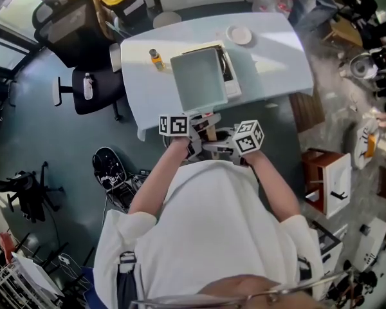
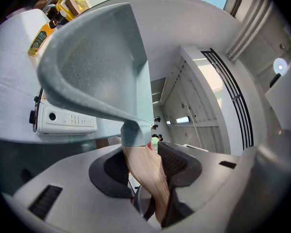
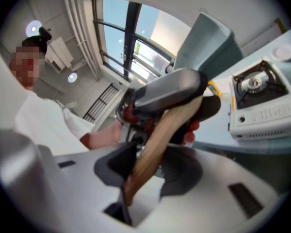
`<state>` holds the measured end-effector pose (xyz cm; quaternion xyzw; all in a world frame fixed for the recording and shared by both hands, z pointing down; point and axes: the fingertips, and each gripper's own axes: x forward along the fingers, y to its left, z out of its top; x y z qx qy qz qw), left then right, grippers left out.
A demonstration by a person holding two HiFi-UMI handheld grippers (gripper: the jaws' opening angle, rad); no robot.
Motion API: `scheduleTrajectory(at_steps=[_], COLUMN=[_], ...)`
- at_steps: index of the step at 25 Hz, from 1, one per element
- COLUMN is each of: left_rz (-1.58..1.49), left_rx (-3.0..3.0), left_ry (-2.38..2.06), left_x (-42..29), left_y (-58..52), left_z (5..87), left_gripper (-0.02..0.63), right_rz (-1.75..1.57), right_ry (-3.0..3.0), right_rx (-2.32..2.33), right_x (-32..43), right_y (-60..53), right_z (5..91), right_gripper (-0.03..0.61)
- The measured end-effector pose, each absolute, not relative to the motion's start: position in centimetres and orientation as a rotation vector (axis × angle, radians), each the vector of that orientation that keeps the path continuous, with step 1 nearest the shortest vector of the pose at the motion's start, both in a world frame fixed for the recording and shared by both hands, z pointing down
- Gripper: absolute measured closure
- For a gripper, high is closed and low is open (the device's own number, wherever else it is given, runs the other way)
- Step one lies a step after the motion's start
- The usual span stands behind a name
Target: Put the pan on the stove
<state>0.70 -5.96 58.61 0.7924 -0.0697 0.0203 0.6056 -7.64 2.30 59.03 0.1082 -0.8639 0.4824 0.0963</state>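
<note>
A square grey-green pan (image 1: 199,79) with a wooden handle (image 2: 145,178) hangs over the white tabletop stove (image 1: 230,76) and hides most of it in the head view. Both grippers hold the handle close to my body at the table's near edge. My left gripper (image 2: 145,171) is shut on the handle just behind the pan's socket. My right gripper (image 3: 150,171) is shut on the handle (image 3: 155,144) farther back, with the left gripper (image 3: 169,91) ahead of it. In the right gripper view, the stove (image 3: 259,101) shows its burner bare, with the pan (image 3: 203,47) to its left.
On the pale table (image 1: 276,56) stand a yellow bottle (image 1: 156,58) left of the pan and a white plate (image 1: 238,35) behind the stove. Black office chairs (image 1: 83,44) stand to the left. A wooden box (image 1: 325,179) and clutter sit on the right.
</note>
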Motion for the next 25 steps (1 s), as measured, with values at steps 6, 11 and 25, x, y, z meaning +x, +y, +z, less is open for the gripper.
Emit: scheduleTrajectory(at_steps=[6,11,25], left_rz=[0.055,0.051,0.005], left_rx=[1.834,1.824,1.803], left_ry=[-0.155,-0.169,-0.267], left_x=[0.9,1.1,3.4], left_y=[-7.3,-8.5,-12.5], left_z=[58.1,58.7,59.5], left_gripper=[0.426,0.426,0.426], right_rz=[1.436,1.439,1.426], right_ry=[-2.560,-2.558,-2.533], right_rx=[0.330,0.310,0.171], right_x=[-7.5,-7.2,-4.2], right_y=[0.9,-0.2,-3.5], right_z=[58.6,58.8,59.4], right_gripper=[0.417,0.416,0.416])
